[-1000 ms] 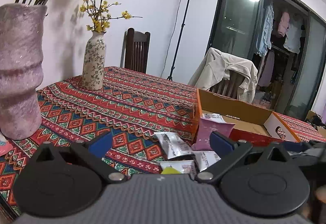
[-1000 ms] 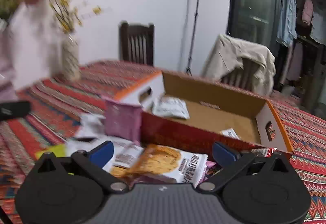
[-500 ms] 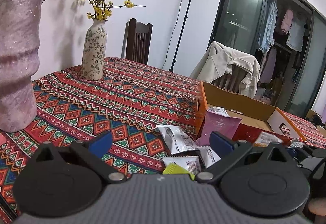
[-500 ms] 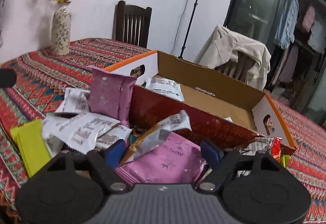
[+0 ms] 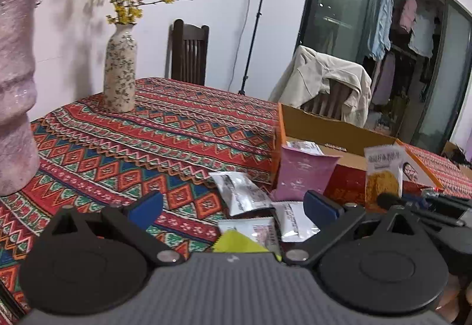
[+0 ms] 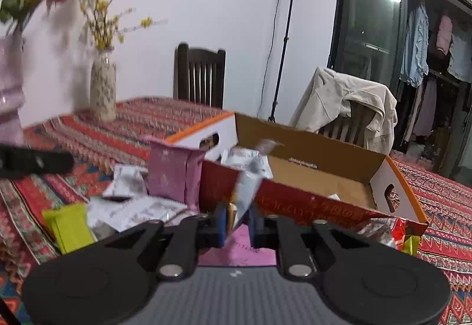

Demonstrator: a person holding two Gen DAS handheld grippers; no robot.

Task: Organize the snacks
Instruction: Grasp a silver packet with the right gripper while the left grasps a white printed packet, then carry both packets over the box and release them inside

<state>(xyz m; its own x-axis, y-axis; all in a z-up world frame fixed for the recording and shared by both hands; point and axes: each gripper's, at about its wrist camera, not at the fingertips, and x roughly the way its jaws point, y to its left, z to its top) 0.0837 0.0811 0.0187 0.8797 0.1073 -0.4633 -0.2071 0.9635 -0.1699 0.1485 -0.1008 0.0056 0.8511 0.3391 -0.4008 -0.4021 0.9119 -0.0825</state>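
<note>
My right gripper is shut on an orange-and-white snack packet, its jaws closing tight with the pads pressing on the packet's lower edge. The packet stands upright in front of the cardboard box. In the left wrist view the same packet rises at the right before the box. My left gripper is open above loose white packets and a yellow-green packet. A pink packet leans on the box's near corner.
A flat pink packet lies under my right gripper, and a red wrapper lies by the box's right corner. Two vases stand on the patterned tablecloth at the left. A dark chair and a jacket-draped chair stand behind the table.
The right gripper went from wide open to shut on the orange-and-white packet, which tipped from lying flat to upright. The left gripper drifted slightly forward and stayed open.
</note>
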